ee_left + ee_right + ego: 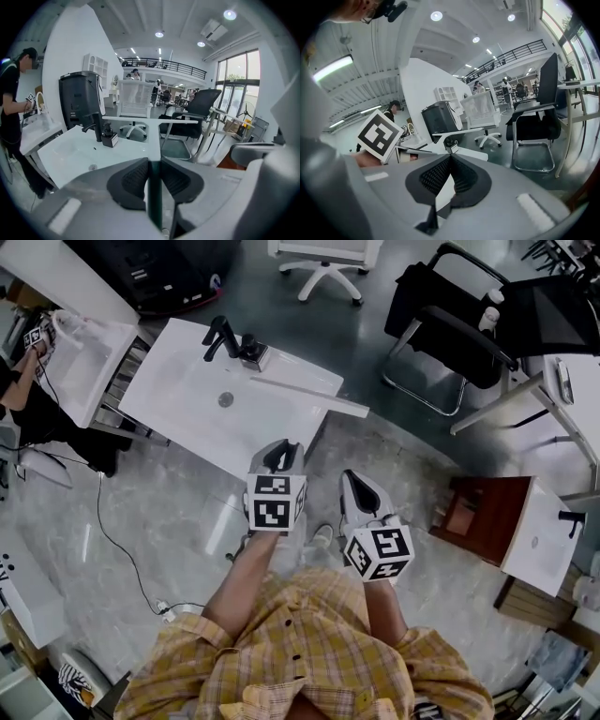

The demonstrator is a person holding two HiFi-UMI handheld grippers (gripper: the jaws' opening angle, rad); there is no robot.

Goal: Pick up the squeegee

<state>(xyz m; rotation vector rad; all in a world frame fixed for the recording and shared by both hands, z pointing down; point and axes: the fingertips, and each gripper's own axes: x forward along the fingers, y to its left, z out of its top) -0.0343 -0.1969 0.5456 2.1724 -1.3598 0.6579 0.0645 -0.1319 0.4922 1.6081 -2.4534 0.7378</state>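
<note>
With your left gripper (pixel 154 164) clamped on the dark green handle of the squeegee (pixel 309 397), whose pale blade sits over the right edge of the white sink (pixel 183 390) at upper centre, hold firm and level, leaving your closed, empty right gripper (pixel 450 158) clear.

Squeegee (pixel 309 396) over sink (pixel 183 409), faucet (pixel 222 336) behind, chair (pixel 450 334) right

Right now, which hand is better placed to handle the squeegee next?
Left gripper: its fingers clamp the squeegee by its dark handle, white blade out ahead by the sink. The right gripper is shut on nothing.
</note>
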